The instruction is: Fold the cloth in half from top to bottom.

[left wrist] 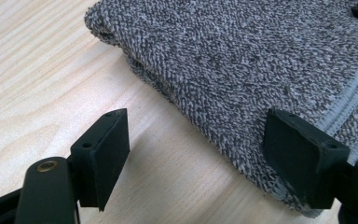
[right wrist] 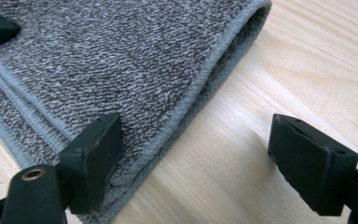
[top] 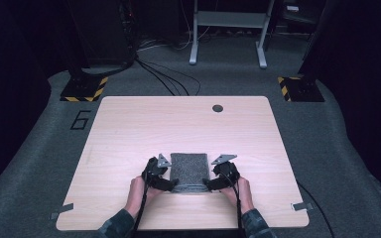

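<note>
A folded grey terry towel [top: 189, 171] lies flat on the near middle of the light wooden table [top: 129, 129]. My left gripper [top: 171, 184] is at its near left corner, my right gripper [top: 209, 184] at its near right corner. In the left gripper view the left gripper [left wrist: 200, 149] is open: one jaw over bare wood, the other over the hemmed edge of the towel [left wrist: 242, 60]. In the right gripper view the right gripper [right wrist: 200, 154] is open too, one jaw over the corner of the towel [right wrist: 112, 60] and one over wood. Neither pair of pads presses on the cloth.
A dark round hole [top: 218, 108] sits near the table's far edge. Beyond the table are grey carpet, black cables [top: 168, 79], a grey stand's legs [top: 228, 44] and two bases with yellow-black stripes [top: 84, 89]. Bare wood surrounds the towel.
</note>
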### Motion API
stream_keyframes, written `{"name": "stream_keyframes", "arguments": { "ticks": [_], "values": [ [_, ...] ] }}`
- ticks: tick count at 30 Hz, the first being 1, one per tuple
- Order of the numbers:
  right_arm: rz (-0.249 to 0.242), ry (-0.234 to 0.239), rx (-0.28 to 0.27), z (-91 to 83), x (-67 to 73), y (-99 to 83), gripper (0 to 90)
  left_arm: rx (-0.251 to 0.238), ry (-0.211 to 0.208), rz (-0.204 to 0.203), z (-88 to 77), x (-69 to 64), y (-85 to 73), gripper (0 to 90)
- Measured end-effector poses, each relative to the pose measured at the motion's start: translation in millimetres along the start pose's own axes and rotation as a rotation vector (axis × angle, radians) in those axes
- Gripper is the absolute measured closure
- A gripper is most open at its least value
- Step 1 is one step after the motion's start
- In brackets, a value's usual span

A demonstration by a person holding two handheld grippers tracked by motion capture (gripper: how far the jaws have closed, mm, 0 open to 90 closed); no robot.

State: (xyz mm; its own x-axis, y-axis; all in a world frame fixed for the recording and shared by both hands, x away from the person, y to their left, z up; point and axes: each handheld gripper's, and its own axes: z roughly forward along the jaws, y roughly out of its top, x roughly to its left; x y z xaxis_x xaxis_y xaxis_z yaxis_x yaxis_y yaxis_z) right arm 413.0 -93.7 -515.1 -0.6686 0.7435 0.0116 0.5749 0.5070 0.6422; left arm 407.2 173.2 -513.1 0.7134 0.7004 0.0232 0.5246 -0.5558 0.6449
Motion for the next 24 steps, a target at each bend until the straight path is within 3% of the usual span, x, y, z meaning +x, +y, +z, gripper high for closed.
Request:
{"name": "stream_keyframes", "arguments": {
  "ticks": [3, 10, 14, 22, 24],
  "values": [
    [-0.006, 0.009, -0.009, -2.6, -1.4, -0.1, 17.3, -0.005, 0.002, -0.017, -1.3, 3.7, 0.4, 17.6],
    [0.050, 0.002, -0.076, -21.3, -11.0, -4.3, 16.0, -0.048, 0.016, -0.050, -19.2, 15.3, -3.5, 14.6],
    [0.088, -0.029, -0.094, -34.0, -22.5, -13.0, 15.8, -0.054, 0.058, -0.067, -30.2, 25.8, -11.7, 13.6],
    [0.143, -0.099, -0.094, -49.3, -47.0, -37.6, 15.1, -0.034, 0.144, -0.143, -46.3, 54.4, -42.4, 12.5],
    [0.153, -0.123, -0.088, -52.5, -55.9, -49.2, 14.9, -0.049, 0.178, -0.167, -49.0, 60.4, -51.9, 12.1]
  ]
}}
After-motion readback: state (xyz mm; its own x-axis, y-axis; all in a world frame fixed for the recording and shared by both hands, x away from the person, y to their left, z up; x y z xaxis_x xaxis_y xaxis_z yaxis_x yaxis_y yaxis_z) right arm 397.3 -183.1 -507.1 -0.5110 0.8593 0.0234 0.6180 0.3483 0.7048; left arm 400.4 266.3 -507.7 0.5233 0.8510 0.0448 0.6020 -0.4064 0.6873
